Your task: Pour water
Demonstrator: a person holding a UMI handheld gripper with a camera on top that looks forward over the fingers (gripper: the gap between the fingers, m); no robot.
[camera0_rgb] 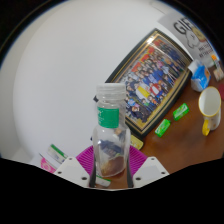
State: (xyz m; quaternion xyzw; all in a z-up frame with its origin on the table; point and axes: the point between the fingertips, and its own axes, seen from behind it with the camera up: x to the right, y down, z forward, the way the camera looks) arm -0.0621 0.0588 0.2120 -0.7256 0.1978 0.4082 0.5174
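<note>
At lower centre of the frame the tool (112,172) grips a clear bottle (111,130) with a white cap and green label, both purple pads (86,158) pressed to its sides, above the wooden bench (190,150). To the upper right a framed group photo (153,80) leans on the white wall, and at far right stands a white-and-yellow container (209,108)

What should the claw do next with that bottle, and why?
Probably tilt it toward a cup. The claw already seems shut on the capless bottle, held upright above the table; the white cup beyond looks the likeliest target.
</note>
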